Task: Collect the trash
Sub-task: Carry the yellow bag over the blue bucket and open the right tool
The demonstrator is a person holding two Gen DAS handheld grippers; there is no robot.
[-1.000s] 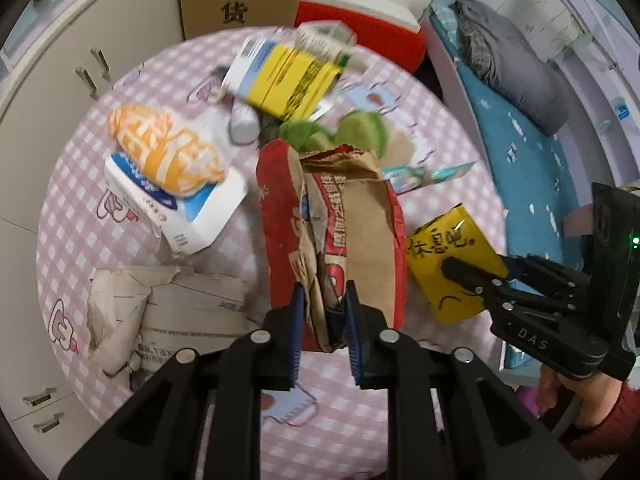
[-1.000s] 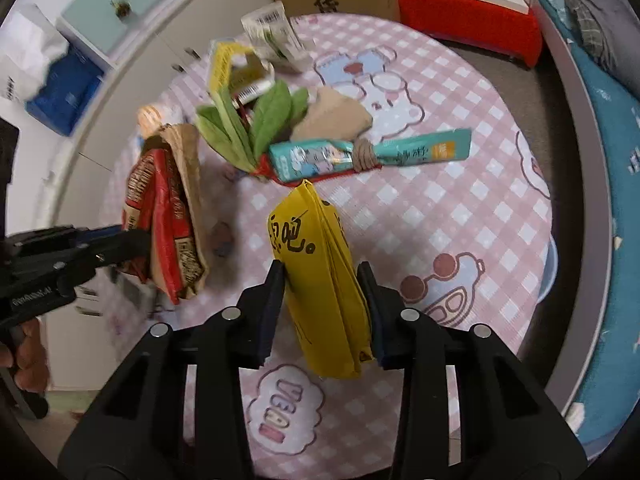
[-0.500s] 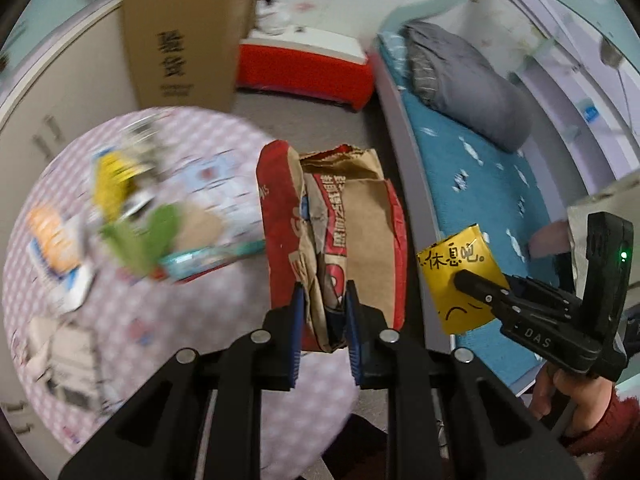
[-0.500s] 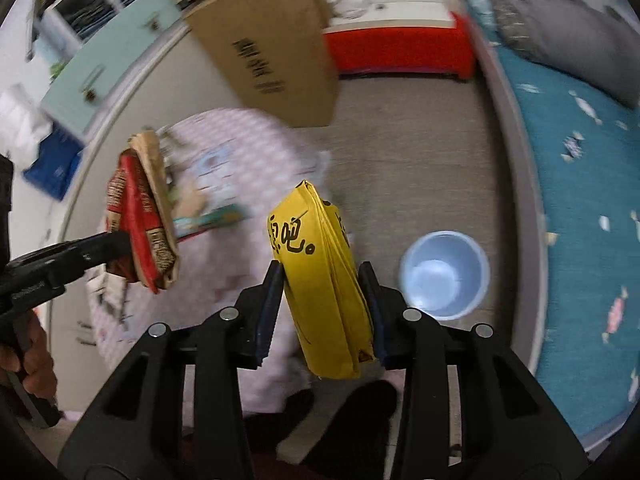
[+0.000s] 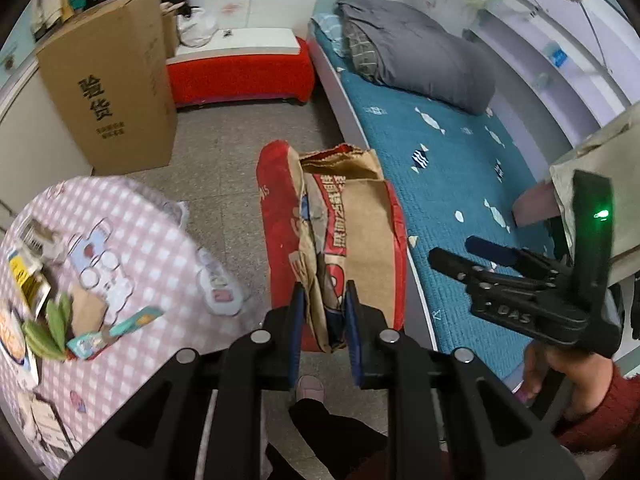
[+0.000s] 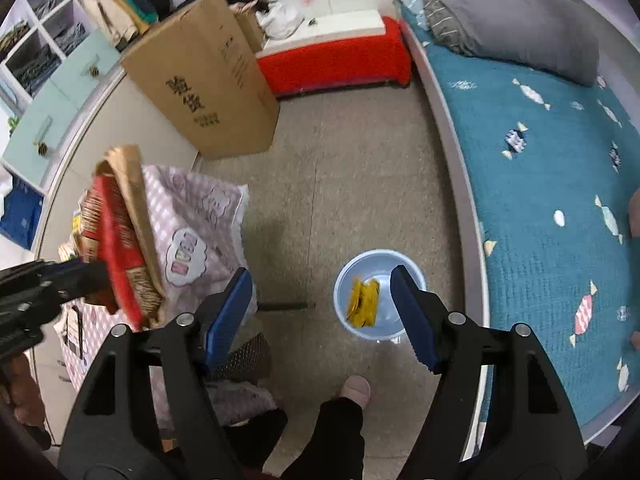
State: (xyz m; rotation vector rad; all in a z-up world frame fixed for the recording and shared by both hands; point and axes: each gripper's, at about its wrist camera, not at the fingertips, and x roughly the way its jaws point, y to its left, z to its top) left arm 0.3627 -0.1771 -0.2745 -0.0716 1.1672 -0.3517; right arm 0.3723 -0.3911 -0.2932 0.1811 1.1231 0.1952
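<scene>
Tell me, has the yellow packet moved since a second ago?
Yes. The right gripper has just opened, its jaws now empty, and the yellow packet has dropped into the blue bucket on the floor by the bed.

Red-and-brown bag (image 5: 340, 240), yellow wrapper (image 6: 363, 302) lying in pale blue bin (image 6: 416, 276), pink checked tablecloth (image 5: 132, 224), teal bedspread (image 6: 540, 184) showing candy print, blue pads (image 6: 228, 316).

Ahead of your tool stood a tall cardboard box (image 6: 204, 80) and a red bench (image 6: 336, 64); to its right ran a teal-covered bed (image 6: 540, 184) with a grey duvet (image 6: 508, 12).
</scene>
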